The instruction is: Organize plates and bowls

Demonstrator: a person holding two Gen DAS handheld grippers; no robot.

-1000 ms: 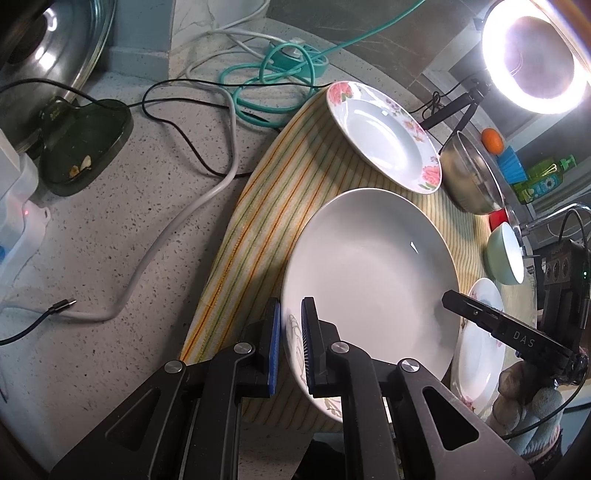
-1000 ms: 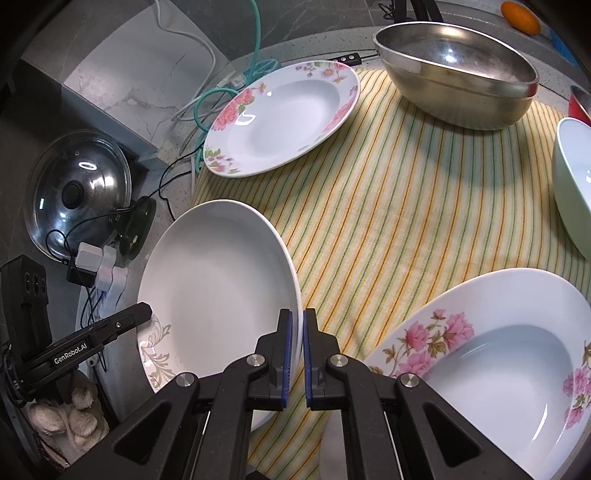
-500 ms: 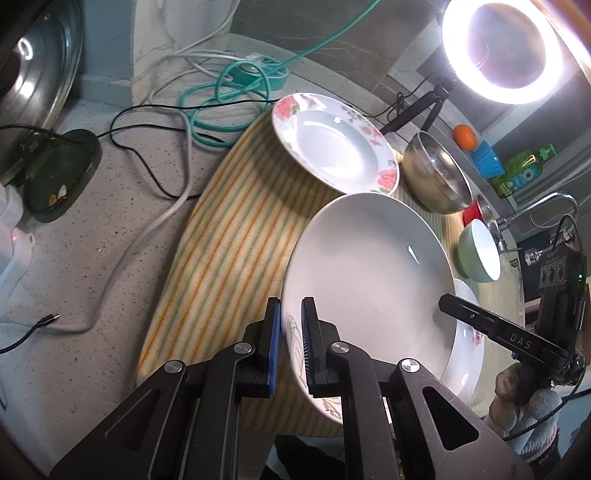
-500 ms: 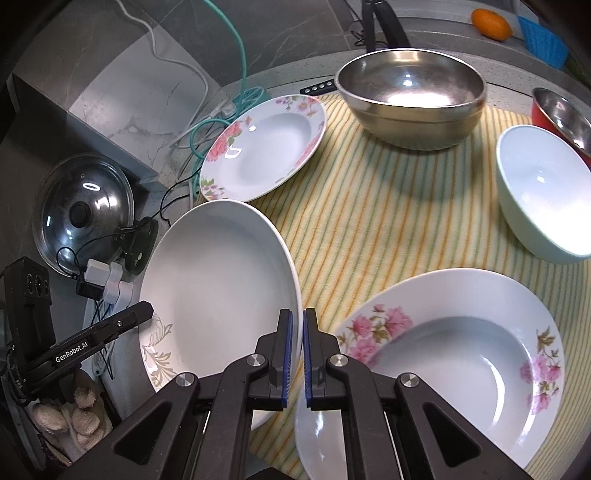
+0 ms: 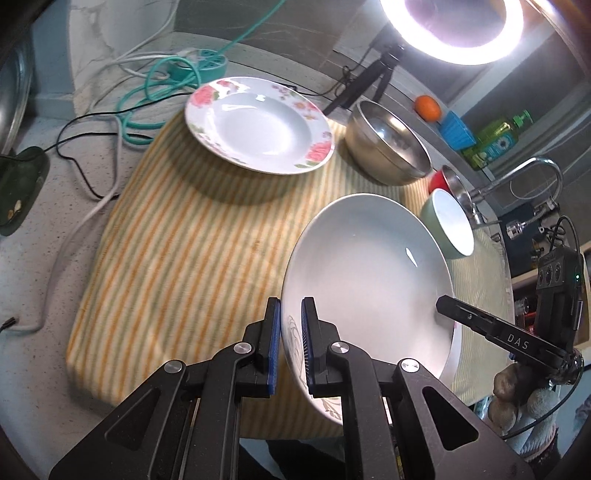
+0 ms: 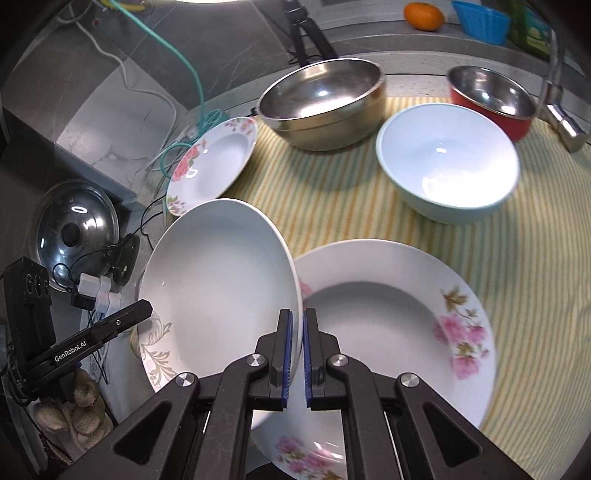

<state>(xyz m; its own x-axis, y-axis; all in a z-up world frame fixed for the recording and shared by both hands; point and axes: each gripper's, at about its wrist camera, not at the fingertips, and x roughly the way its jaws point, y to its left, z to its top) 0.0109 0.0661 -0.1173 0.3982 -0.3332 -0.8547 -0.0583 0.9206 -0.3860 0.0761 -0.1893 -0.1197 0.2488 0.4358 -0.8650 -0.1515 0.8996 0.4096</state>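
Both grippers hold one plain white plate [image 5: 369, 269] by opposite rims, lifted above the striped cloth [image 5: 192, 236]. My left gripper [image 5: 291, 343] is shut on its near rim, where a grey leaf pattern shows. My right gripper [image 6: 297, 350] is shut on the other rim of the white plate [image 6: 218, 280]; its tip [image 5: 465, 314] shows in the left wrist view. Under the plate's right side lies a large floral plate [image 6: 391, 325]. A smaller floral plate [image 5: 258, 123] rests at the cloth's far left.
A big steel bowl [image 6: 321, 103], a pale green bowl [image 6: 447, 162] and a red bowl with steel lining [image 6: 491, 99] stand at the back of the cloth. Cables and a teal power strip [image 5: 207, 64] lie beyond. A pot lid [image 6: 74, 225], a tap [image 5: 532, 173] and a ring light [image 5: 458, 26] surround the area.
Both grippers have carried the white plate up and to the right across the cloth, so it now overlaps the large floral plate. Both grips stayed shut.
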